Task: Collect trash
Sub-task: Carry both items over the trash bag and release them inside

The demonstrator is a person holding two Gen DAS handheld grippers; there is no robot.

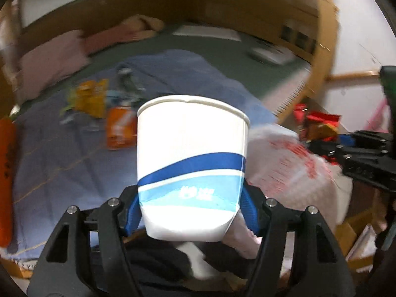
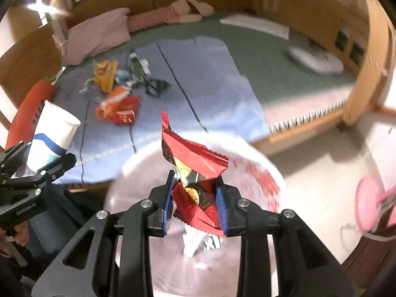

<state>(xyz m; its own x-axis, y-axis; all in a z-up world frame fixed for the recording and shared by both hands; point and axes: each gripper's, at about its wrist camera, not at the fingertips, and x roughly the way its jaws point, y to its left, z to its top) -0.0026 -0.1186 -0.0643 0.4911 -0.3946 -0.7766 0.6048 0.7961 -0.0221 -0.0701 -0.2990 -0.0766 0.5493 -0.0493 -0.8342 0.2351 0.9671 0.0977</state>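
Left gripper (image 1: 191,212): fingers (image 1: 132,216) pinching the lower part of a white paper cup (image 1: 191,163) with blue bands, one blue pad on each side. Cup upright, rim up, held off the bed (image 2: 284,74).

Right gripper (image 2: 195,205): fingers (image 2: 221,208) pinching a crumpled red wrapper (image 2: 193,158). Wrapper sticks up and forward past the fingertips.

White plastic bag (image 2: 247,173) with red print lies directly beneath and ahead of the right fingers; wrapper is above its opening. A white scrap (image 2: 195,243) sits inside the bag below the fingers. In the left view the bag (image 1: 284,158) is just right of the cup.

Ahead of both grippers, on the blue sheet (image 2: 210,74): a loose cluster of trash, namely yellow packet (image 2: 106,74), orange packet (image 2: 113,99), red packet (image 2: 127,112), dark green wrappers (image 2: 148,79). Well apart from either set of fingers.

Orange carrot plush (image 2: 27,109) at the sheet's left edge, behind the cup. Pink pillow (image 2: 96,37) further back. Motion blur throughout.
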